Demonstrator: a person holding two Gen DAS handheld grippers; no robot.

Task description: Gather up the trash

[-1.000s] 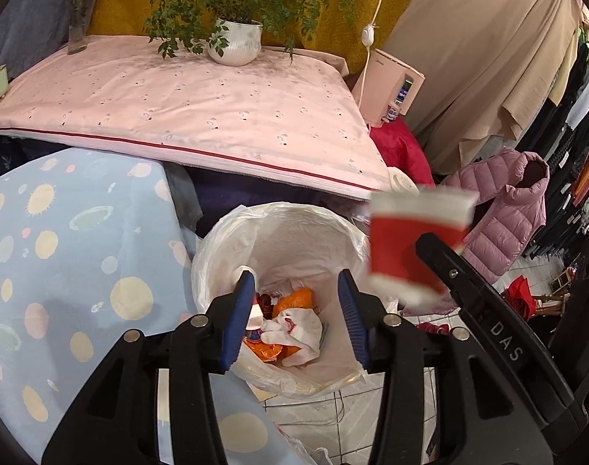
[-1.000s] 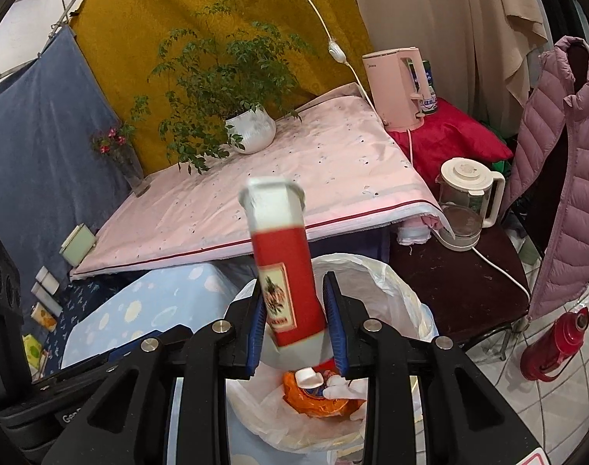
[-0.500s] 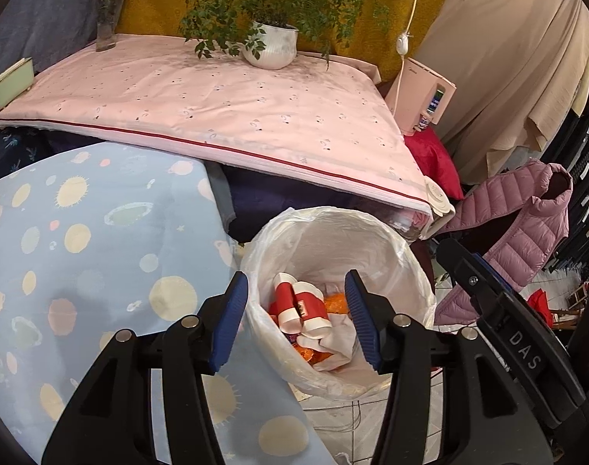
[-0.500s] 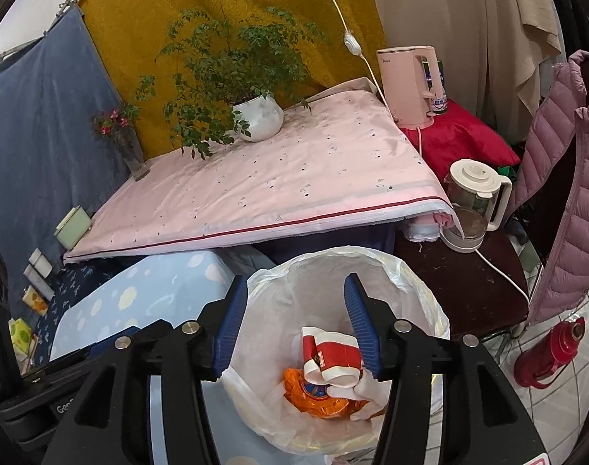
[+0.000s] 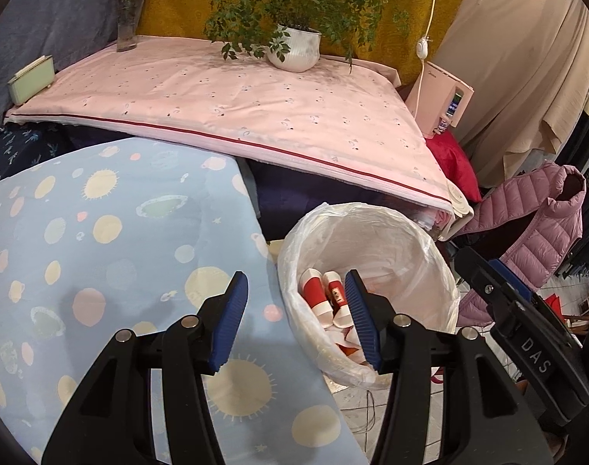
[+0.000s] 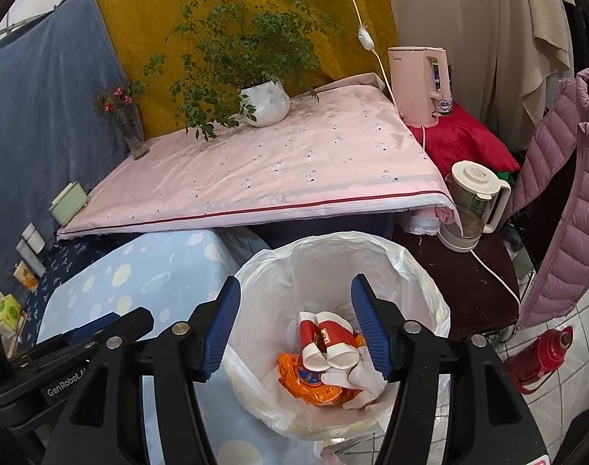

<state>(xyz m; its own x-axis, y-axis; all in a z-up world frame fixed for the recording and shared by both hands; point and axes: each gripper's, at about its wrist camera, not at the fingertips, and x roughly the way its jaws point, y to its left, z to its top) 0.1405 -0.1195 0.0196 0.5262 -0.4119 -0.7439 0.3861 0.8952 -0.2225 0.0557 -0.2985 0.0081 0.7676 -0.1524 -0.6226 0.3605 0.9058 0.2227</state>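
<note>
A bin lined with a white plastic bag (image 5: 422, 240) (image 6: 414, 259) stands beside the low table with the blue spotted cloth (image 5: 100, 255). Two red and white paper cups (image 5: 323, 298) (image 6: 325, 339) lie inside it on an orange wrapper (image 6: 309, 381) and white paper. My left gripper (image 5: 296, 317) is open and empty, over the bin's left rim. My right gripper (image 6: 294, 325) is open and empty, above the bin's mouth. The right gripper's body (image 5: 526, 333) shows at the right of the left wrist view.
A table with a pink cloth (image 6: 279, 162) stands behind the bin, bearing a potted plant (image 6: 263, 100) and a flower vase (image 6: 133, 131). A pink kettle (image 6: 420, 85), a blender jug (image 6: 474, 201), a pink jacket (image 6: 565, 201) and a red flask (image 6: 542, 356) are to the right.
My right gripper opened and the red cup it held fell into the bin. My left gripper has shifted left, toward the blue cloth.
</note>
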